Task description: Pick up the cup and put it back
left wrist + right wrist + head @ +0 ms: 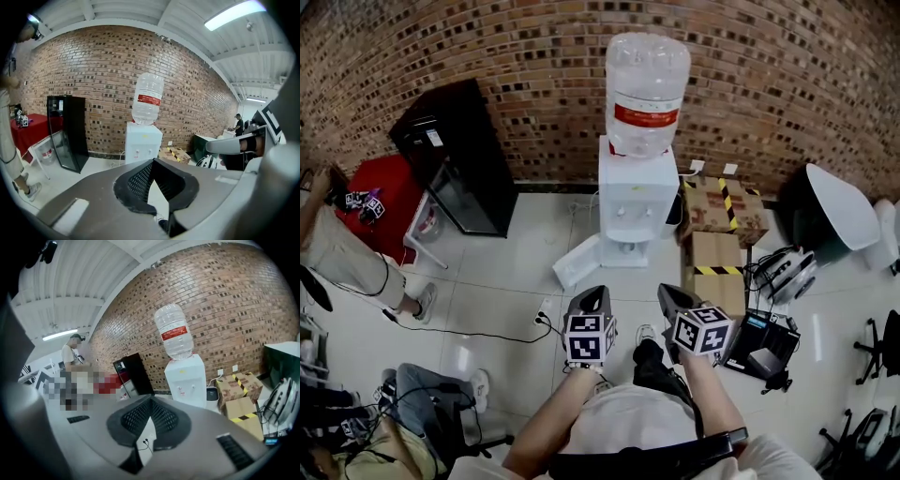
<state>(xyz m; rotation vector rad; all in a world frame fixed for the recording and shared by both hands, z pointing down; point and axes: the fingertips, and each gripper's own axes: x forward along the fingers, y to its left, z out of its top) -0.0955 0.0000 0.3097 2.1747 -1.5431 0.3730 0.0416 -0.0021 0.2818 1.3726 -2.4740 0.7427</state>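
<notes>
No cup shows in any view. A white water dispenser (636, 192) with a clear bottle (647, 89) on top stands against the brick wall, straight ahead of both grippers. My left gripper (598, 292) and right gripper (667, 291) are held side by side above the tiled floor, short of the dispenser and pointing at it. In the left gripper view the left gripper (153, 161) has its jaws meeting at the tip with nothing between them, and the dispenser (143, 140) lies beyond. The right gripper (150, 399) looks the same in its own view, with the dispenser (186, 378) ahead.
A black cabinet (455, 155) and a red table (380, 192) stand at the left, with a person (337, 248) beside them. Taped cardboard boxes (722, 211), a helmet (787, 272) and a white-lidded bin (839, 206) crowd the right. A white panel (578, 261) lies at the dispenser's foot.
</notes>
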